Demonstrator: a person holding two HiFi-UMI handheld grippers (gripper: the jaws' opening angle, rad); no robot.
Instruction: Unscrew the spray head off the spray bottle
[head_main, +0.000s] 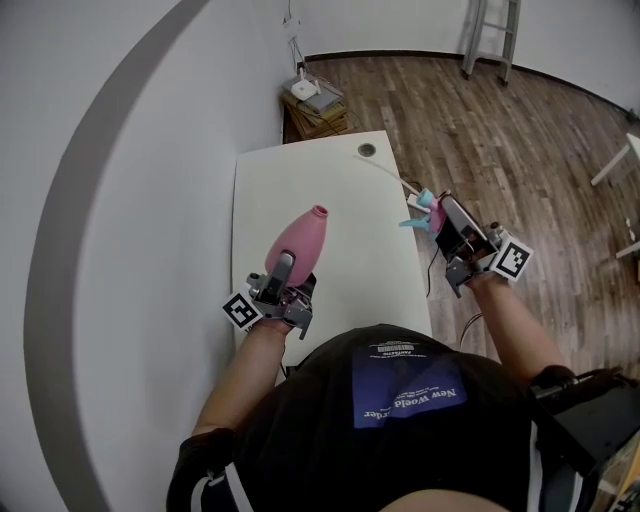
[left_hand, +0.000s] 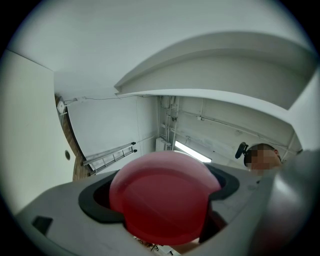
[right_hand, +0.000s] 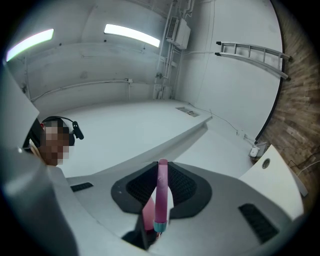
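Over white table (head_main: 350, 262) hangs pink bottle (head_main: 298, 246), neck apparently open.

A black shirt (head_main: 300, 430) with a blue panel (head_main: 408, 390) of white print covers the torso. The left hand-held gripper (head_main: 284, 265) and right hand-held gripper (head_main: 438, 214) are grey with black pads (right_hand: 145, 187); each carries 1 cube (head_main: 511, 259) of black-and-white square markers.
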